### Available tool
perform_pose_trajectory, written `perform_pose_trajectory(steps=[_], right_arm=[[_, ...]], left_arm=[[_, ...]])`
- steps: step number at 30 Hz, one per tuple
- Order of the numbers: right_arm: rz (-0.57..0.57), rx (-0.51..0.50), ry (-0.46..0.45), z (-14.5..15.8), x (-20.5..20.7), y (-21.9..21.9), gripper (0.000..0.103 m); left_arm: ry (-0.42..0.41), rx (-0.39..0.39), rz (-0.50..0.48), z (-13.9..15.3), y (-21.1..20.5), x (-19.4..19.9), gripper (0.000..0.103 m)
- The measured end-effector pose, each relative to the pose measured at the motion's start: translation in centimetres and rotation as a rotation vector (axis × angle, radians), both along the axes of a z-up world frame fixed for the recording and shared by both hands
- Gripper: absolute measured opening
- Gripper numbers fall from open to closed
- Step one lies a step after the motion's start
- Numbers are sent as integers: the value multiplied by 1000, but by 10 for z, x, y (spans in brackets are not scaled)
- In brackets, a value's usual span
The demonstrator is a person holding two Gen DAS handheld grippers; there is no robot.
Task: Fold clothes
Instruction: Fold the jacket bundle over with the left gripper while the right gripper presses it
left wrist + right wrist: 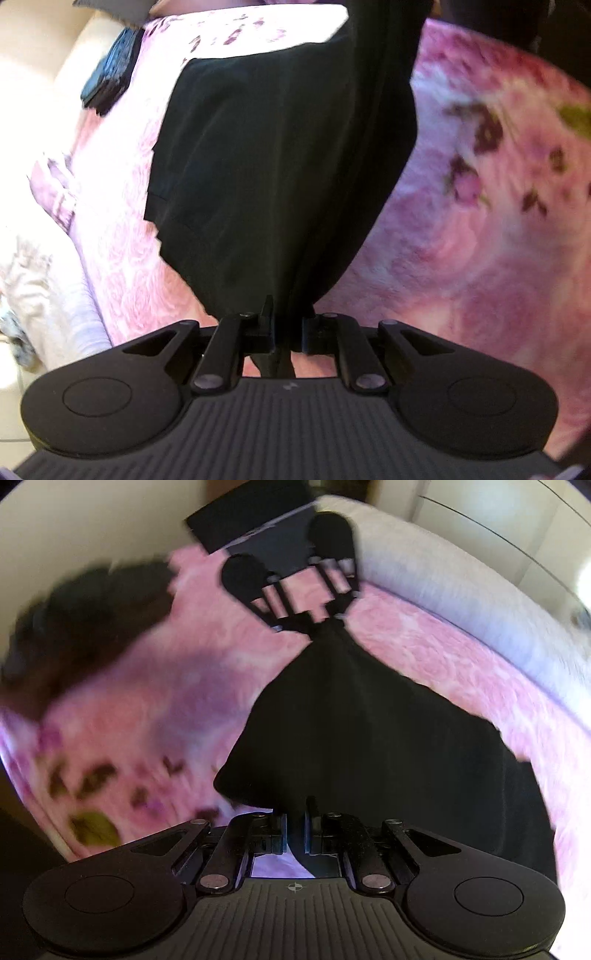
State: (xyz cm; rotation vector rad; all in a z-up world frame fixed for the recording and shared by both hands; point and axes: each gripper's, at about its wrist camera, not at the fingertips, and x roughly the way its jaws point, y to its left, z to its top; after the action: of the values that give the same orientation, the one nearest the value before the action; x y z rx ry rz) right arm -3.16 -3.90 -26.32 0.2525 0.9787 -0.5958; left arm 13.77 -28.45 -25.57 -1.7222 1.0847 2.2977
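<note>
over a pink floral bedspread [480,229], both grippers hold one black garment [280,158] clear of the surface. left gripper [286,328]: jaws nearly closed, pads pinching a bunched edge of the cloth; the fabric hangs away from it in a wide dark sheet. right gripper [295,830]: jaws likewise nearly closed, clamped on another edge of the same garment. right wrist view also shows the left gripper at the far end of the cloth, fabric stretched between the two. dark blue folded item [107,85] lies near the bedspread's edge. background blurred.
</note>
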Motion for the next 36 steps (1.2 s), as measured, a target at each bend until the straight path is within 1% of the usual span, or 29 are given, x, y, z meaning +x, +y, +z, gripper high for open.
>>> perform_pose_trajectory(steps=[2,4,5,8,10,11,14,15,18,19,20,21,22,24,25,27,28,29,32,34,36], right_arm=[[-88,13,-77,19,-20,-12,7],[-180,18,-166,38,-51,-29,7],[-233,16,-211,46,-69,-39,7],[-397,13,-325,63,-122,-70,7],[-509,18,-389,64,-161,-89,7],[-563,24,-419,61,-179,-98,7],[-727,67,-512,35,-237,-123,7],[-770,88,-527,22,-253,-130,7],[-899,149,-569,-18,-300,-151,7],[-937,170,-576,-34,-313,-157,7],[-981,198,-588,-51,-322,-165,7],[-1037,226,-599,-66,-331,-168,9],[-1093,254,-610,-81,-340,-172,18],[-1196,300,-637,-107,-356,-178,41],[-1220,292,-671,-108,-361,-176,50],[-1265,278,-731,-110,-369,-172,58],[-1278,277,-737,-109,-367,-169,59],[-1280,281,-759,-110,-366,-167,60],[-1279,280,-803,-111,-361,-169,64],[-1275,278,-822,-113,-357,-173,64],[-1285,291,-836,-114,-356,-174,64]], left_arm=[[-14,48,27,27,-19,-13,9],[-24,63,23,52,-43,-47,10],[-29,64,11,67,-57,-71,10],[-25,58,-20,94,-90,-142,10],[-19,62,-37,102,-108,-189,10],[-21,76,-38,101,-118,-216,11],[-35,133,-29,81,-146,-284,12],[-47,154,-24,67,-154,-303,13],[-102,208,10,9,-176,-355,19],[-120,220,48,-11,-183,-370,22],[-130,220,103,-30,-191,-382,23],[-130,216,155,-43,-197,-390,23],[-122,212,212,-51,-204,-393,23],[-78,212,333,-55,-219,-392,23],[-53,228,383,-53,-225,-388,23],[3,266,491,-47,-238,-372,23],[22,298,538,-45,-245,-365,23],[41,348,587,-44,-249,-356,23],[82,478,721,-42,-261,-331,26],[96,533,777,-47,-261,-320,26],[92,579,824,-57,-260,-314,26]])
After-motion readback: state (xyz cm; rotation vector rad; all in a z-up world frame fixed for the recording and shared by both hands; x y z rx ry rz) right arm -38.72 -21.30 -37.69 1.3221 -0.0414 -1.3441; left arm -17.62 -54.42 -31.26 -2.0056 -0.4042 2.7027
